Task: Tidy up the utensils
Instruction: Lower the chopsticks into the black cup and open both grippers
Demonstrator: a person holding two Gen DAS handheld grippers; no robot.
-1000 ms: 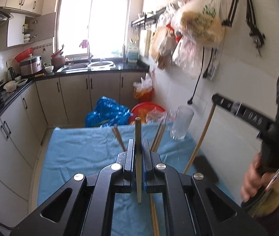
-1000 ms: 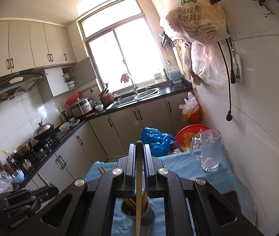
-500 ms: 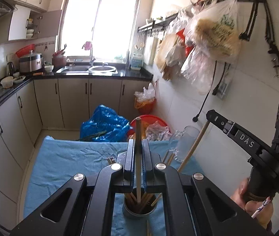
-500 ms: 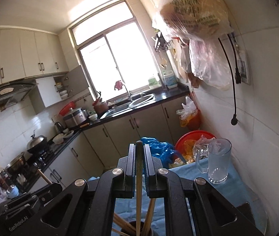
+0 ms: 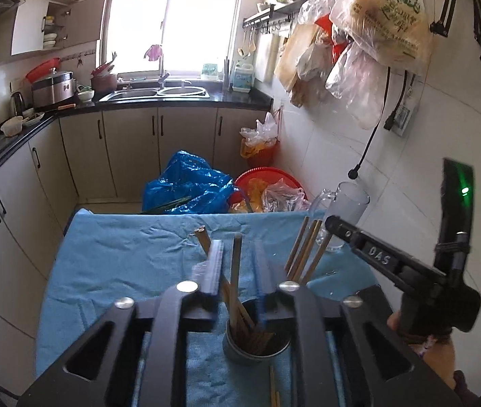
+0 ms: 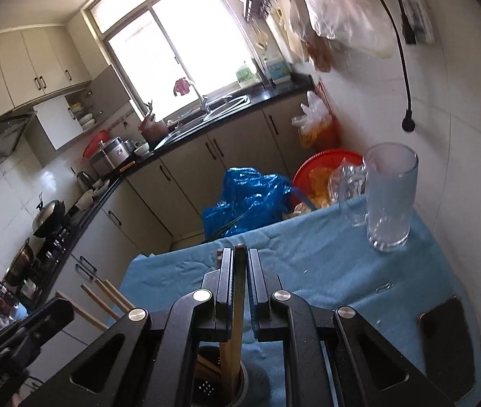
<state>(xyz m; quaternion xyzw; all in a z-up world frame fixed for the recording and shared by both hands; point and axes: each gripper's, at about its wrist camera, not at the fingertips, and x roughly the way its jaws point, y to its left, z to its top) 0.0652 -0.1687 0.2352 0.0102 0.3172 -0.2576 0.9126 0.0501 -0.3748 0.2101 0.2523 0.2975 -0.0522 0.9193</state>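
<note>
A round metal holder (image 5: 257, 346) with several wooden chopsticks stands on the blue cloth (image 5: 121, 264). My left gripper (image 5: 238, 264) hovers just above it and its jaws are opening. One chopstick (image 5: 236, 271) stands between them, clear of both pads, with its lower end in the holder. My right gripper (image 6: 239, 271) is shut on another chopstick (image 6: 239, 291), whose lower end dips into the holder (image 6: 240, 390). In the left wrist view the right gripper (image 5: 335, 225) reaches in from the right, next to chopsticks (image 5: 304, 247) that lean out of the holder.
A glass mug (image 6: 389, 196) stands at the cloth's far right by the tiled wall. A dark phone (image 6: 443, 325) lies near the right edge. One loose chopstick (image 5: 274, 386) lies on the cloth in front of the holder. Blue bag (image 5: 189, 183) and red basin beyond the table.
Both grippers came down over the holder. The left jaws have parted from their chopstick, which now stands in the holder. The right gripper's chopstick has sunk into the holder.
</note>
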